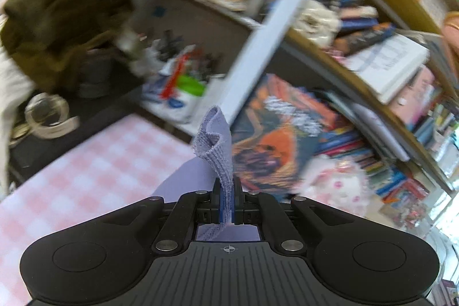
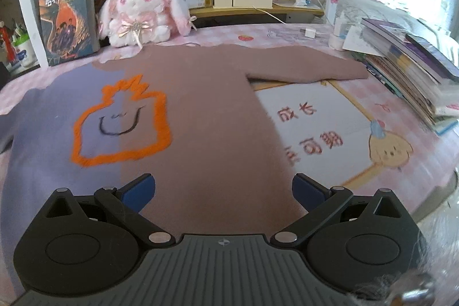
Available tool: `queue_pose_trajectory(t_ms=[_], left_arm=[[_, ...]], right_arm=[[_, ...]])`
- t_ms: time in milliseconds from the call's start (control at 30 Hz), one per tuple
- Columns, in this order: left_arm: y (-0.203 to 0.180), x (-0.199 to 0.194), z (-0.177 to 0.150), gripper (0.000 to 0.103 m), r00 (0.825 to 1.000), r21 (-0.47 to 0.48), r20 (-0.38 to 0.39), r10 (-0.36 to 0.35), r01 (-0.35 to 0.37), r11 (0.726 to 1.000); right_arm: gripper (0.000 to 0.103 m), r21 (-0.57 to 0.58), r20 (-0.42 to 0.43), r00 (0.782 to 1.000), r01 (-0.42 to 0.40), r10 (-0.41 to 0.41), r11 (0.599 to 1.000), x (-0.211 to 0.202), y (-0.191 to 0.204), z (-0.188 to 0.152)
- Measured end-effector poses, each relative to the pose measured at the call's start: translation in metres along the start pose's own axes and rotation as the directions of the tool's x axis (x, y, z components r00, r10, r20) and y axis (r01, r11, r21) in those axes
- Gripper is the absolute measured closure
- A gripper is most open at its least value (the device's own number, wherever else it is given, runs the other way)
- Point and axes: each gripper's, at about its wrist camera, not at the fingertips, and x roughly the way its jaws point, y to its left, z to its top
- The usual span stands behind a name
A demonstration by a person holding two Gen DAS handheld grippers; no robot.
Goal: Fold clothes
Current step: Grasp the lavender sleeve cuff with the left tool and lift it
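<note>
One two-tone sweater (image 2: 200, 116) lies flat on the pink checked surface (image 2: 401, 162), orange outline facing up. Over its hem the right tool (image 2: 223, 188) hovers, spread wide. The left tool (image 1: 226, 205) pinches a lilac ribbed cuff (image 1: 215, 139).

Sweater (image 2: 200, 111) half lilac, half dusty pink, orange outline motif; tablecloth (image 2: 424, 145) pink-white check; plush rabbit (image 2: 140, 10) white-pink

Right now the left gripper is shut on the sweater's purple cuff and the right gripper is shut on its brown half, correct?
Not quite. The right gripper is open, hovering over the sweater's brown half, as the right wrist view shows. The left gripper is indeed shut on the purple cuff.
</note>
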Motion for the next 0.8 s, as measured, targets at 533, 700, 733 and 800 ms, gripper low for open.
queue_pose_trajectory(t_ms=[533, 700, 733, 800], left_arm=[[-0.176, 0.046, -0.077, 0.100, 0.991, 0.184, -0.101, -0.092, 0.109, 0.977], [-0.210, 0.069, -0.112, 0.100, 0.982, 0.253, -0.171, -0.083, 0.125, 0.959], [-0.215, 0.073, -0.118, 0.100, 0.979, 0.263, -0.186, -0.078, 0.126, 0.957], [-0.222, 0.081, -0.131, 0.100, 0.975, 0.294, -0.214, -0.060, 0.123, 0.948]], right_arm=[[0.000, -0.053, -0.018, 0.989, -0.145, 0.144, 0.988, 0.027, -0.090, 0.018], [0.000, -0.044, -0.025, 0.989, -0.149, 0.148, 0.988, 0.031, -0.108, 0.017], [0.000, -0.044, -0.027, 0.989, -0.149, 0.148, 0.988, 0.031, -0.110, 0.017], [0.000, -0.043, -0.030, 0.989, -0.149, 0.148, 0.988, 0.032, -0.116, 0.016]])
